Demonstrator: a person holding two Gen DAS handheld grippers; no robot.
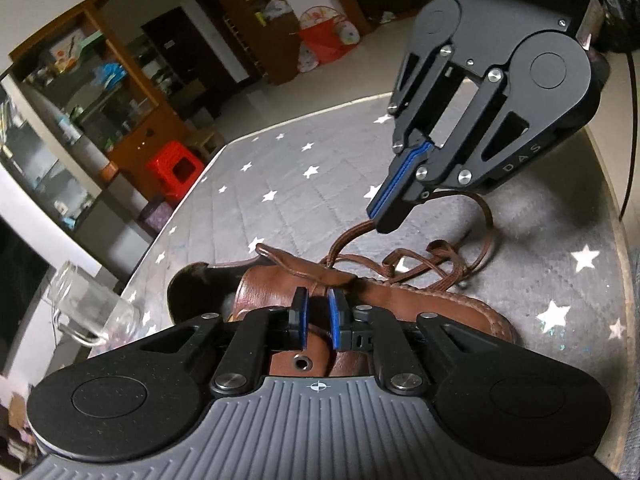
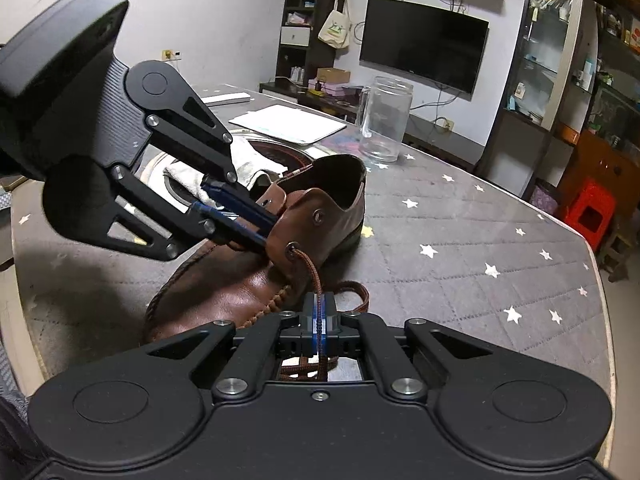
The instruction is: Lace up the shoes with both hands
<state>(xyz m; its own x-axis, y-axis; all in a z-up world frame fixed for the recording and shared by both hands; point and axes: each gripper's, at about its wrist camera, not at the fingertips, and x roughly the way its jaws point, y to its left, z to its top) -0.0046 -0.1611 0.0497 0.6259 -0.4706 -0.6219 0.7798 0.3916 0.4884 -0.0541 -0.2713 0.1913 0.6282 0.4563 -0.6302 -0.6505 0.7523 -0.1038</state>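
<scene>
A brown leather shoe (image 1: 404, 300) (image 2: 236, 280) lies on the star-patterned grey cloth. In the right wrist view my left gripper (image 2: 266, 234) comes in from the left and pinches the shoe's eyelet flap (image 2: 296, 220). In its own view my left gripper (image 1: 318, 312) has brown leather between its blue pads (image 1: 335, 320). My right gripper (image 2: 319, 306) is shut on the brown lace (image 2: 311, 270), which runs taut up to an eyelet (image 2: 293, 249) in that flap. In the left wrist view the right gripper (image 1: 378, 216) hangs above the shoe, and loose lace (image 1: 486, 224) loops on the cloth behind it.
A clear glass jar (image 2: 386, 120) (image 1: 84, 304) stands beyond the shoe's heel. White papers (image 2: 288, 122) and a white cloth (image 2: 184, 172) on a round dark plate lie further back. The table edge (image 2: 592, 252) curves on the right, with a red stool (image 2: 588, 208) beyond it.
</scene>
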